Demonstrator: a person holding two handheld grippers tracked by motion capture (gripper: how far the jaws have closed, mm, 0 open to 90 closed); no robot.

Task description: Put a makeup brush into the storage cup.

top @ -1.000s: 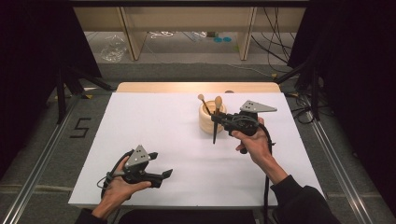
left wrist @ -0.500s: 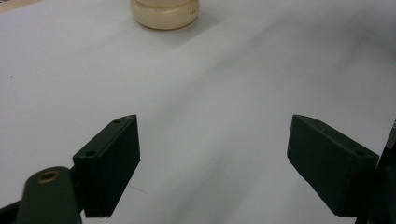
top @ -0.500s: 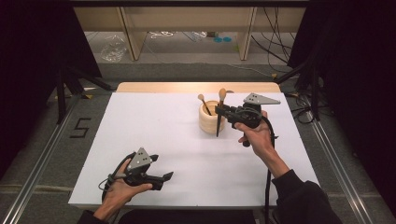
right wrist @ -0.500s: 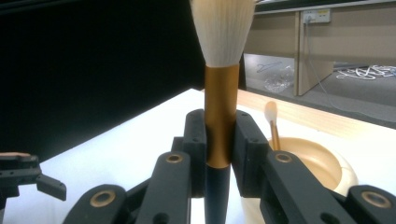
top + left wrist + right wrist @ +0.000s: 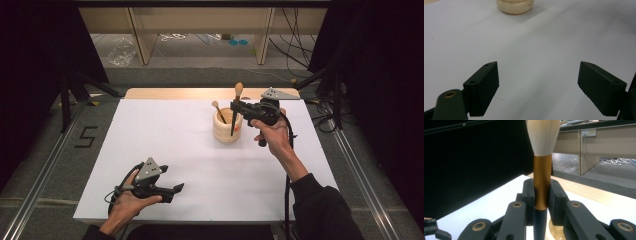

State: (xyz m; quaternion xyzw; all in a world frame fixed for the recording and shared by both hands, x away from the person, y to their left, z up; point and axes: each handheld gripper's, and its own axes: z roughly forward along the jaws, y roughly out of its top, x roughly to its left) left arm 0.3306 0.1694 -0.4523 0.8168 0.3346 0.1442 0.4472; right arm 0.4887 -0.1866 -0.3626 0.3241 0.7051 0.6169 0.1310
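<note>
Above the round cream-coloured wooden holder [image 5: 227, 128] that stands on the white table top [image 5: 165, 135], the right gripper [image 5: 235, 108] holds a make-up brush with pale bristles, a copper-coloured ferrule and a dark handle [image 5: 236, 107] upright. In the right gripper view the jaws are closed on the brush [image 5: 542, 187], their pads pressing the copper ferrule from both sides, with the bristle head above them and the dark handle running down below. The top of the bristles is cut off by the upper edge of that view, and the lower end of the handle is hidden behind the gripper's own linkage. A curved pale edge of the holder [image 5: 552, 230] shows just behind the jaws, mostly covered by them. From the high view the handle's tip appears to reach the holder's mouth; whether it is still inside cannot be made out. A second, smaller brush with a light head [image 5: 218, 110] leans in the holder, left of the held one.

Well apart from the holder, at the near left part of the table, the left gripper [image 5: 176, 188] rests in the person's hand with its jaws wide apart and nothing between them. In the left gripper view the holder [image 5: 515, 6] is far ahead, its upper part cut off by the frame.
</note>
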